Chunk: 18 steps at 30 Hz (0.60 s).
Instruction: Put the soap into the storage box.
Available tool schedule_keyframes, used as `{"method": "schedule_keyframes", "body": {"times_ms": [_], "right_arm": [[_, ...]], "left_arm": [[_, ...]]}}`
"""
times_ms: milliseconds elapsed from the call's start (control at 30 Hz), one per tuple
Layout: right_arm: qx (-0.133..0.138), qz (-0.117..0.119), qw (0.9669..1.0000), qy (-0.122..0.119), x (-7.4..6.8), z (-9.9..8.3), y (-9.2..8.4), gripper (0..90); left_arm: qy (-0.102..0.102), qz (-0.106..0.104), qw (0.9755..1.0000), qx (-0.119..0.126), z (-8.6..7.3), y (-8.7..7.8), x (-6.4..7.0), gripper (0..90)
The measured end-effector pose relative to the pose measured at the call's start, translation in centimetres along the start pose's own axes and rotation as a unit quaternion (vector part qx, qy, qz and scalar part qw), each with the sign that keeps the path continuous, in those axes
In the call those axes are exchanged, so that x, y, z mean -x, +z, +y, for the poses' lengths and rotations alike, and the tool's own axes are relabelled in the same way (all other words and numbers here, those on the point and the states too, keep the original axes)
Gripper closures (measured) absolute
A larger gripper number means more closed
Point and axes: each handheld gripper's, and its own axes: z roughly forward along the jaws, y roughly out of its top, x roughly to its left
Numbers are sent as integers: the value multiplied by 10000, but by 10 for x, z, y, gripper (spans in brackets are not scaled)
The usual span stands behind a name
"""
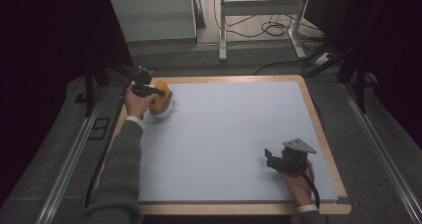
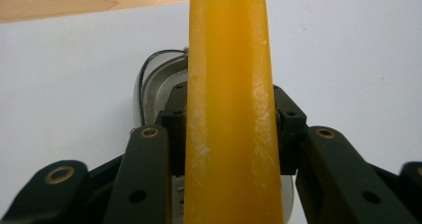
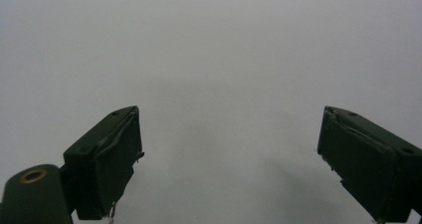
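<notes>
The orange block (image 2: 230,109) sits upright between the jaws of the left tool (image 2: 229,129), rising from the bottom of the left gripper view to its top edge, where a shallow notch shows in the block's upper end. Both black pads (image 2: 175,115) press against the block's flat sides, one on each flank, so the left tool is clamped on it. In the high view the same block (image 1: 160,97) appears at the far left corner of the bench (image 1: 318,129), directly over a white bowl-like dish (image 1: 164,112); whether the block touches the dish cannot be told from either view. In the left gripper view a pale rounded rim with a thin dark line (image 2: 149,79) shows behind the block, probably that dish. The person's left hand (image 1: 138,103) grips the tool from the near side.

The right tool (image 1: 271,157) rests low over the near right part of the light blue-grey mat (image 1: 229,134), well apart from the block. In the right gripper view its two pads (image 3: 117,159) stand wide apart with nothing between them, above bare mat. The right hand (image 1: 297,181) holds it by the body.
</notes>
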Motion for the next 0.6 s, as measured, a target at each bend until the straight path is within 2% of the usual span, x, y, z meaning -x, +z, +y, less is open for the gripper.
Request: {"method": "schedule_keyframes", "body": {"times_ms": [167,300,333,433,600], "right_arm": [[2,7,10000,9,0,0,0,104],[3,11,10000,9,0,0,0,104],[5,12,10000,8,0,0,0,104],[9,21,10000,2,0,0,0,104],[12,23,10000,-15,0,0,0,104]], "left_arm": [[10,11,10000,-77,-1,6,-1,609],[-44,12,10000,32,-2,7,-1,603],[-71,-33,9998,185,-1,3,-1,593],[-88,-39,9995,302,1,0,0,447],[-92,169,9989,429,0,-9,-1,322]]}}
